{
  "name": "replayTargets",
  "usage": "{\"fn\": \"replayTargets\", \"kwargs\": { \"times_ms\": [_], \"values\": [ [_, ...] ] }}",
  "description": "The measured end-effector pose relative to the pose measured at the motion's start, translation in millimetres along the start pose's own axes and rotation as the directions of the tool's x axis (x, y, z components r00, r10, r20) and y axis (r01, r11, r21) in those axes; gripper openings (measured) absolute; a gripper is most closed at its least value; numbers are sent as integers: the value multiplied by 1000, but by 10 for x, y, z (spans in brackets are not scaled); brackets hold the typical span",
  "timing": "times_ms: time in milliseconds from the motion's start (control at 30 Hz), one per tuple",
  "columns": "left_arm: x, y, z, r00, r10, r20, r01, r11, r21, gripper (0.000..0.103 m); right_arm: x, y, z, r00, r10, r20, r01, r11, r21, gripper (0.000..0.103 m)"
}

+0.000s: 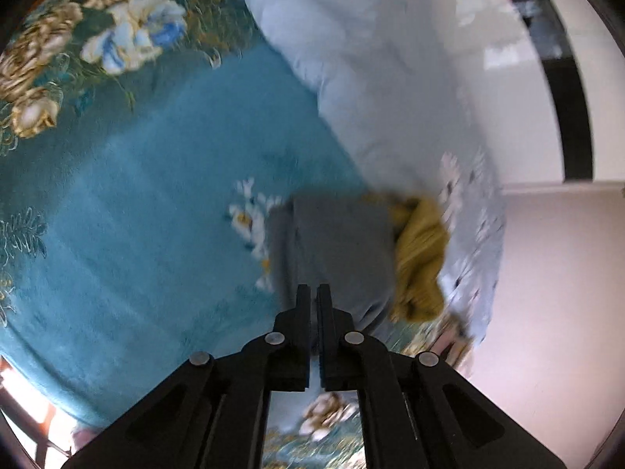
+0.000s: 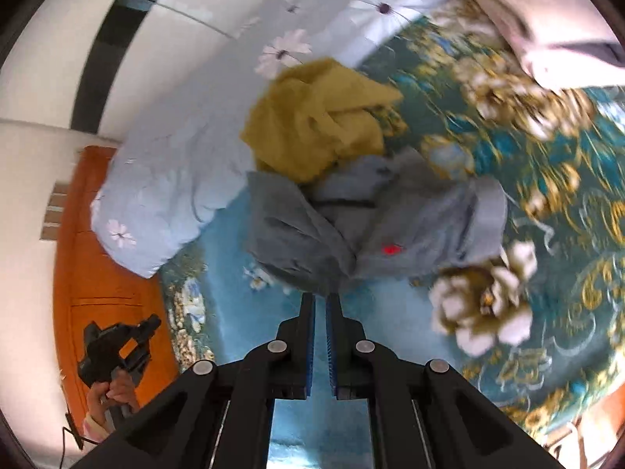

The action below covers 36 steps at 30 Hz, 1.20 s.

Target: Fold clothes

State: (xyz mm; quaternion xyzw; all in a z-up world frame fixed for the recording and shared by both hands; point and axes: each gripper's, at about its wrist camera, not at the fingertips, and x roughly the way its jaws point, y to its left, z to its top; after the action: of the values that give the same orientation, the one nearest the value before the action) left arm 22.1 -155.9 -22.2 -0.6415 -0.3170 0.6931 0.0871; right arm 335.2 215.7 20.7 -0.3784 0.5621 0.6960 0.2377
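Both tongs are closed w/ nothing between the pads. Left tongs [image 1: 313, 291] show only a thin slit; right tongs [image 2: 320, 301] the same. Each hangs above the bed, pointing down at the grey garment [image 2: 375, 226], not touching it.

Landmark = grey garment. It lies crumpled on the teal floral blanket [image 2: 547, 179], w/ a small red mark on the front. Folds overlap; can't tell sleeves from body. Blur in both views, so edges are vague.

Step, as I judge it: fold not started. Looks like the approach, picking the first piece of the pile. Next move needs: open the tongs, come down on two separate edges of the grey garment (shoulders or hem, once found), pinch one layer only, lift and spread it flat on the open teal area on its near side.

Around it:
- Mustard-yellow garment [image 2: 312, 125] bunched against the far edge of the grey garment, touching, maybe overlapping. Likely to drag along when the grey one is lifted; needs parting first.
- Pale blue daisy-print pillow [image 2: 164, 203] behind and to the left, near, cuts spreading room there.
- Pale cloth [image 2: 547, 27] at far right, well apart.
- Orange wooden headboard [image 2: 105, 258] past the pillow.
- Person's hand [image 2: 113, 391] holding the left tool, well to the left of the garment in the right view.
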Motion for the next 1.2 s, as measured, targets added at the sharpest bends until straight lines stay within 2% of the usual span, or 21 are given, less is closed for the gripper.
{"fn": "replayTargets", "kwargs": {
  "times_ms": [67,167,267,333,367,433,467,500,600,733,800,900,967,1033,1100,1200],
  "values": [
    [163,-156,-11,999,19,-31,-17,999,41,30,11,-115,-40,1000,-25,5,25,999,40,6],
    [359,-462,34,999,33,-43,-29,995,98,47,49,-345,-25,999,-43,21,40,991,128,10],
    [566,-787,81,997,59,-57,-49,987,155,55,117,-593,2,999,-48,16,43,971,235,10],
    [724,-995,113,994,87,-67,-72,977,203,57,219,-763,42,998,-60,2,57,950,306,12],
    [804,-1095,129,992,101,-72,-83,971,226,58,277,-843,66,998,-59,-3,56,939,341,17],
    [968,-1276,160,987,139,-85,-112,957,268,58,392,-985,121,999,-51,-8,50,913,406,31],
    [1040,-1350,180,983,158,-95,-125,951,282,59,449,-1040,154,999,-43,-6,41,899,435,47],
    [1142,-1421,208,979,173,-108,-135,947,293,59,519,-1096,195,1000,-31,-5,30,884,467,55],
    [1430,-1592,310,967,222,-127,-175,936,304,59,763,-1265,305,1000,4,-9,2,824,567,60],
    [1812,-1776,488,952,272,-137,-226,933,279,60,1058,-1444,339,1000,3,-9,4,740,673,60],
    [2007,-1866,578,949,280,-147,-237,937,258,60,1135,-1462,334,1000,14,-7,-5,723,691,60],
    [2296,-2002,675,942,290,-168,-246,939,241,62,1169,-1468,335,1000,10,-2,-6,720,694,60],
    [2509,-2067,698,923,338,-183,-289,924,250,62,1175,-1493,324,1000,18,6,-17,710,704,59],
    [2700,-2128,686,901,399,-171,-341,894,289,62,1168,-1518,309,1000,25,12,-26,702,711,59],
    [2855,-2172,650,868,474,-145,-405,846,346,62,1150,-1544,298,1000,29,11,-28,703,711,53],
    [3012,-2171,580,808,582,-89,-504,763,404,62,1110,-1597,284,1000,29,3,-23,711,703,46]
  ]
}}
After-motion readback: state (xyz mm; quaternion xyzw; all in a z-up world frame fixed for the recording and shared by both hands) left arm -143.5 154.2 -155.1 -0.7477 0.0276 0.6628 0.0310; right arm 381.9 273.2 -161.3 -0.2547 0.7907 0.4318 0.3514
